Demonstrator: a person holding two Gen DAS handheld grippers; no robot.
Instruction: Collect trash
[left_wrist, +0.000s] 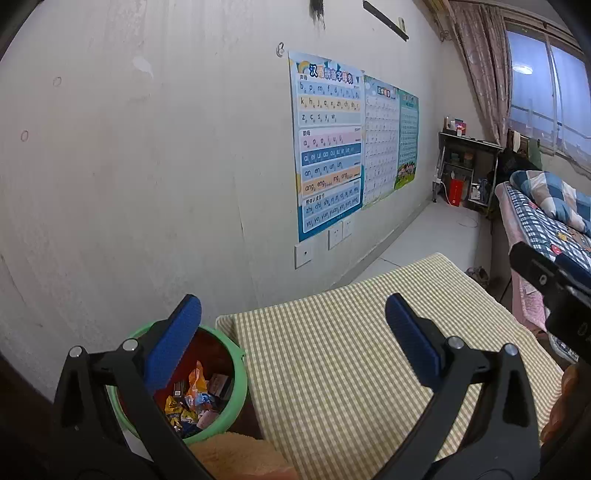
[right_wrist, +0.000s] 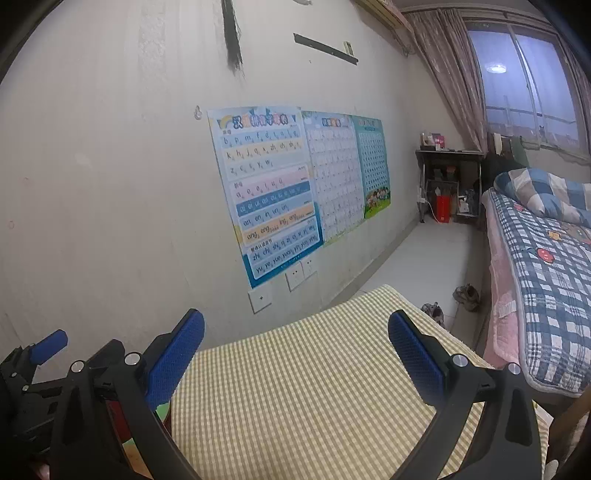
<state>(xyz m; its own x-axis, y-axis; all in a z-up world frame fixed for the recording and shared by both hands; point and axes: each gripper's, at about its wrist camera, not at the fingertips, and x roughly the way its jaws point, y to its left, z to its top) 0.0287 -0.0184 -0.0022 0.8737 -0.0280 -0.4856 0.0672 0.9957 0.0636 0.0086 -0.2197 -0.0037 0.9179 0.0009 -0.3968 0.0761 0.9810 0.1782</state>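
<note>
The left tool (left_wrist: 293, 332) gapes wide with nothing between its blue ribbed pads, and the right tool (right_wrist: 295, 345) is likewise spread and empty, both above a table (left_wrist: 343, 354) under yellow gingham cloth. A pale wall carries pinyin posters (left_wrist: 327, 147); a checked bed (right_wrist: 546, 266) lies right. Beside the table, a round green bin (left_wrist: 236, 387) holds crumpled wrappers (left_wrist: 195, 402).

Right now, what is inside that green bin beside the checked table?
The green bin holds crumpled wrappers, orange, yellow and blue, lying loose in a pile. The left gripper's finger covers part of the opening, so whatever lies beneath the pile cannot be seen.
</note>
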